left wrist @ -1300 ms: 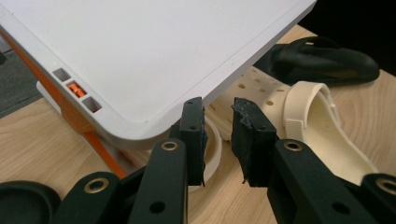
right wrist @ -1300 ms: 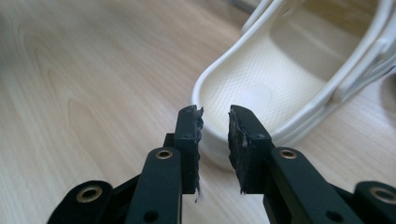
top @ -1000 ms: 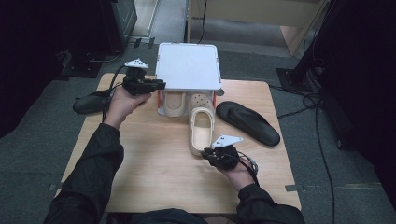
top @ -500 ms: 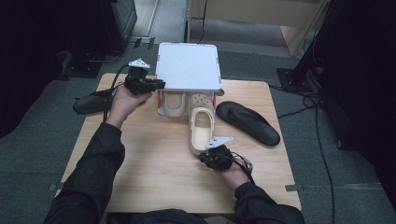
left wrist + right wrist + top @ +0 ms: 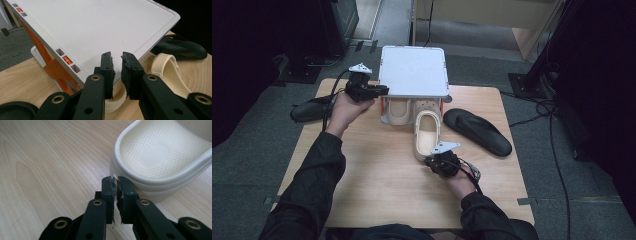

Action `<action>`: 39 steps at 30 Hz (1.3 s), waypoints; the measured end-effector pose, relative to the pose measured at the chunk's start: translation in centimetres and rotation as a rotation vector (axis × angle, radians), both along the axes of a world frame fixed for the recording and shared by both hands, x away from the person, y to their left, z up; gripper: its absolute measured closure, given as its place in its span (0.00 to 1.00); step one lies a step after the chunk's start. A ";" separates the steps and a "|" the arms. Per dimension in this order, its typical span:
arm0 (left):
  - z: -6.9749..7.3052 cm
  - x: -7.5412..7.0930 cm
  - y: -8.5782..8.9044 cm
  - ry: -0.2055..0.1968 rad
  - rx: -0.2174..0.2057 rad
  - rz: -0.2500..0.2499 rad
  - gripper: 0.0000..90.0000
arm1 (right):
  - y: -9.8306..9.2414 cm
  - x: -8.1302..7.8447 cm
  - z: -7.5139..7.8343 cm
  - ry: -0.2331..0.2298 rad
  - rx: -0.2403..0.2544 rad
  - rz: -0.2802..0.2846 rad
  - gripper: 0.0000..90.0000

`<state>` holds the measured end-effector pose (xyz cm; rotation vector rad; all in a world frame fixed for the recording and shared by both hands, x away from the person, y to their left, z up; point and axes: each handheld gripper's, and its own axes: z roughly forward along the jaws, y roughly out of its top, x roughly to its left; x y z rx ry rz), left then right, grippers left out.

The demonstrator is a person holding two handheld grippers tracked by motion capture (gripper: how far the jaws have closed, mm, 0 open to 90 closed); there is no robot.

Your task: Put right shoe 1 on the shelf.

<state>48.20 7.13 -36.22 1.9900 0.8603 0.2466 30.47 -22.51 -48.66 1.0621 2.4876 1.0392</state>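
- Right tool, jaws closed on nothing, sits just behind the heel of the cream foam clog on the wooden counter.
- Left tool, a narrow gap between its jaws and nothing gripped, hovers at the white plastic rack's edge.

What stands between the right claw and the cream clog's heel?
Nothing visible. The right claw, jaws shut and empty, sits just off the heel of the cream clog with bare table between.
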 end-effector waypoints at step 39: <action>0.0 -0.1 -0.2 -0.012 0.006 0.007 0.89 | 0.6 8.2 2.0 -0.150 0.039 -0.131 0.94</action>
